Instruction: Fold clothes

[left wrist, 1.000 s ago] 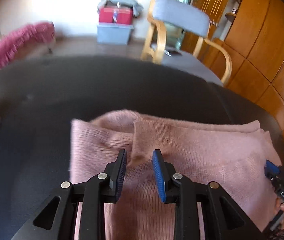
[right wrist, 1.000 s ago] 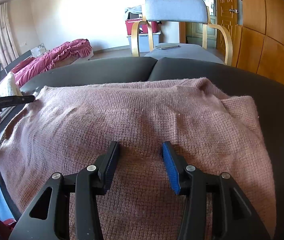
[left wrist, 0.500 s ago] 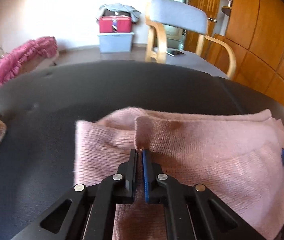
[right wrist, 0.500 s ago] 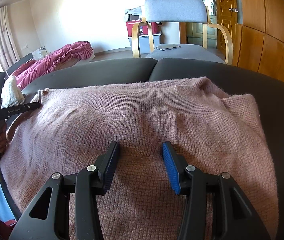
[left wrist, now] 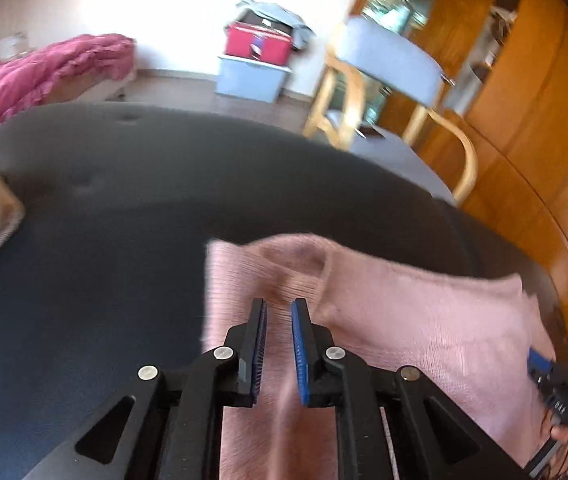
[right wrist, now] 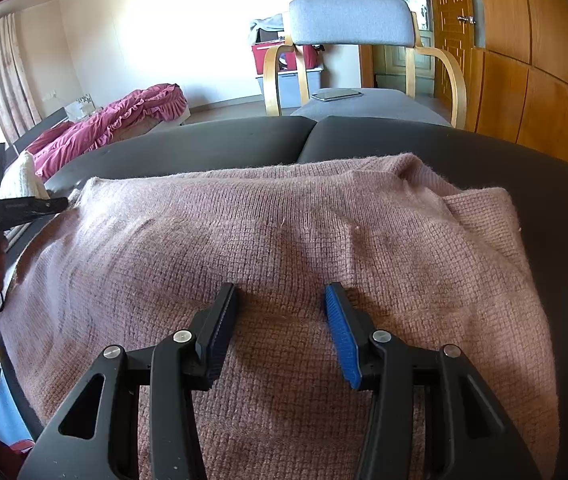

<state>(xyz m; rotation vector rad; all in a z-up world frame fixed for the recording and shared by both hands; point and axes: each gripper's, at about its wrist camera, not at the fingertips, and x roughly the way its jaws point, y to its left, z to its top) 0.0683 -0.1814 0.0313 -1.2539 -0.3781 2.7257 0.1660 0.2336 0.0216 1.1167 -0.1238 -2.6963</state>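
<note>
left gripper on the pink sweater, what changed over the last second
The left gripper, open a second ago, clamped shut on the pink sweater by the ribbed fold half a second ago; now its jaws stand slightly apart again and the blurred view has shifted, so it is moving. The right gripper stayed open over the sweater, which still lies on the dark surface.
</note>
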